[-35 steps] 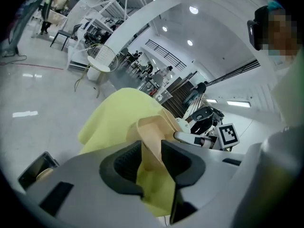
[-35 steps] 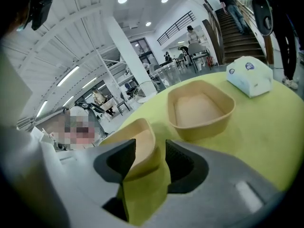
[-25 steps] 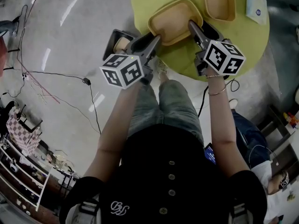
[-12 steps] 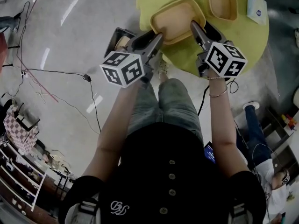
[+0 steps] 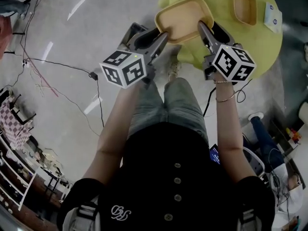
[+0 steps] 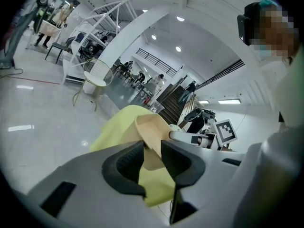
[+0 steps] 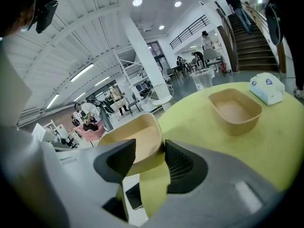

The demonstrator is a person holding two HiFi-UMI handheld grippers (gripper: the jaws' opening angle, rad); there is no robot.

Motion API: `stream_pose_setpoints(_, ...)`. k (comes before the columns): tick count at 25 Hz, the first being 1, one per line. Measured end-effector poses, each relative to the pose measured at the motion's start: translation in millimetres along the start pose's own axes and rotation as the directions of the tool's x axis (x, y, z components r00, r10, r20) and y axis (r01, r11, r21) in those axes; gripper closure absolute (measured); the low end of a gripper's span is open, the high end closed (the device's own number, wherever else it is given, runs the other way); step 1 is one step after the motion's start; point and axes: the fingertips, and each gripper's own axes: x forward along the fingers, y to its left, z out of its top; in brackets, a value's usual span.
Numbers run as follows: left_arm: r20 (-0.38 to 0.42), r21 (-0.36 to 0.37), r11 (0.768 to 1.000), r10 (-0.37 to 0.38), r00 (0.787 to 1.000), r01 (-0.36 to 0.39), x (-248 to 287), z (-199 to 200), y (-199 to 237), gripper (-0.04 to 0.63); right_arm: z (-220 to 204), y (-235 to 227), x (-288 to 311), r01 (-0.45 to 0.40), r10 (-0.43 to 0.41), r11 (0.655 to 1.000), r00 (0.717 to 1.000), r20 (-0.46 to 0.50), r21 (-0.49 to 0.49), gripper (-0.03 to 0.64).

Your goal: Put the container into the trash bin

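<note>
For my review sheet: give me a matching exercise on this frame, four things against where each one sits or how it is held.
Things:
1 held container
2 second container
3 white packet
4 trash bin

Places:
A on the floor beside the yellow table
B on that table, tan and empty
C gripped at its rim by left claw and right claw
D on that table, white

Pairs: 1-C; 2-B; 3-D; 4-A

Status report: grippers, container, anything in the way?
Left gripper, right gripper: jaws shut on container rim. Container over table edge, bin just left. Nothing seen between.
</note>
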Motion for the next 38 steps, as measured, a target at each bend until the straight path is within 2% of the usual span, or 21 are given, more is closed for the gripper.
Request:
stream_pose_setpoints(9,0.075,-0.01,0.998,0.062,0.995,-0.062,-86,10,48,0.48,-25,92,31,-0.071,0.069,0.996,0.997,-0.031,-0.055,0.43)
stream_pose_setpoints(14,0.135,-0.051,0.991,0.126,0.983,-0.12,-127,7,74,0.48,-52,132,44,-0.097,0.093,0.992,0.994,-0.064,-0.078,0.43)
stream_pose_setpoints(20,0.145,-0.082,0.985,0.165,0.976,-0.154,-168,-7,101,0.48,-81,170,58,-0.129,0.119,0.988,0.987,-0.106,-0.087,0.43)
stream_pose_setpoints(26,0.155,-0.149,0.971,0.211,0.965,-0.189,-196,-26,132,0.48,-106,199,81,-0.144,0.123,0.982,0.979,-0.16,-0.126,0.43)
stream_pose_setpoints(32,0.14,-0.206,0.955,0.244,0.96,-0.212,-217,-53,168,0.48,-141,218,109,-0.151,0.121,0.981,0.968,-0.218,-0.122,0.43)
stream_pose_setpoints(38,0.107,-0.257,0.935,0.279,0.954,-0.244,-214,-81,176,0.48,-168,211,118,-0.177,0.121,0.97,0.947,-0.297,-0.169,0.414)
